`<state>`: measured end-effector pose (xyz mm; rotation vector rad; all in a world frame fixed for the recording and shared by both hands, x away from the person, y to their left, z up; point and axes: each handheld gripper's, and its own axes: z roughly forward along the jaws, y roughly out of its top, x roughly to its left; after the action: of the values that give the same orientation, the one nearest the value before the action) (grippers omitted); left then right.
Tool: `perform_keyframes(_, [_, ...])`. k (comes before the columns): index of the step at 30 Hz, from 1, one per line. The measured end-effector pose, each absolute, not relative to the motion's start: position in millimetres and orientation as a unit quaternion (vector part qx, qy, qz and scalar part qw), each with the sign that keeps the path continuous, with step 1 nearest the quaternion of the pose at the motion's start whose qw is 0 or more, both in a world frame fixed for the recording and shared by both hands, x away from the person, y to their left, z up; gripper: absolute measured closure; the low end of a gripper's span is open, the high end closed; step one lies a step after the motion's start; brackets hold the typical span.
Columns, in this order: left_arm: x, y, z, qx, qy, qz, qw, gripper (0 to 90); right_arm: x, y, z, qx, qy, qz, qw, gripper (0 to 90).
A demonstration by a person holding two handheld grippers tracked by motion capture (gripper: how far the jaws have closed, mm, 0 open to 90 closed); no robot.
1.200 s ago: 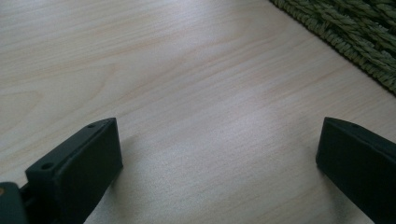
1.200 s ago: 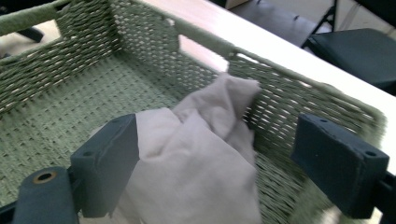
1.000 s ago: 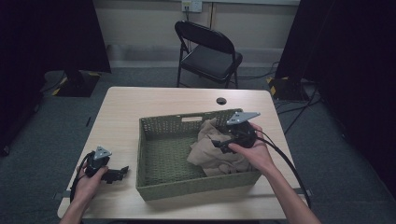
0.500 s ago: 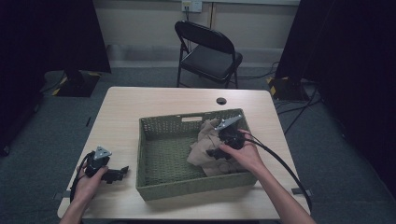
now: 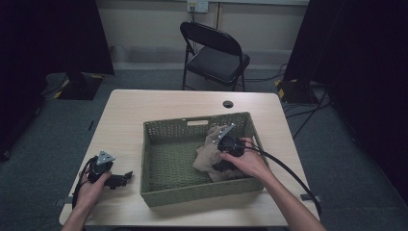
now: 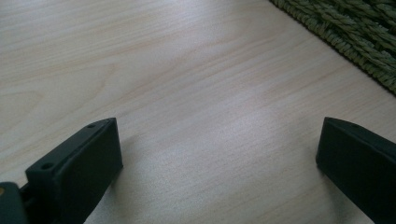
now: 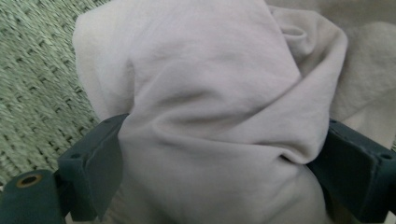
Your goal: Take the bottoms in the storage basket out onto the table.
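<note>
A crumpled beige cloth (image 5: pixel 204 158) lies in the right half of a green woven basket (image 5: pixel 192 123) on the wooden table (image 5: pixel 159 103). My right gripper (image 5: pixel 219 166) is down inside the basket, pressed onto the cloth. In the right gripper view its jaws stand wide apart with a thick fold of the cloth (image 7: pixel 210 70) bulging between them, over the basket's woven floor (image 7: pixel 37 70). My left gripper (image 5: pixel 126 177) rests on the table left of the basket, open, with bare wood between its jaws (image 6: pixel 217 135). The basket's wall (image 6: pixel 355 32) is just ahead of it.
A black folding chair (image 5: pixel 216 53) stands beyond the table's far edge. A small round black cap (image 5: pixel 228 104) sits in the tabletop behind the basket. The right gripper's cable (image 5: pixel 288 175) trails off the table's right edge.
My right gripper has moved left and down inside the basket, onto the cloth. The left gripper has stayed in place.
</note>
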<state>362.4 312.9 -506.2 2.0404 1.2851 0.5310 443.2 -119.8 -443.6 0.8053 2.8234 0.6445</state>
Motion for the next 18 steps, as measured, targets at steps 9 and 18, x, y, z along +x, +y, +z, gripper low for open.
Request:
perform_keyframes(9, [362, 313, -506, 0.780, 0.492, 0.203, 0.330, 0.0, 455, -119, -454, 0.260, 0.943, 0.209, 0.022, 8.4])
perform_keyframes(18, [362, 313, -506, 0.780, 0.492, 0.203, 0.330, 0.0, 453, -112, -460, 0.240, 0.952, 0.191, 0.021, 9.1])
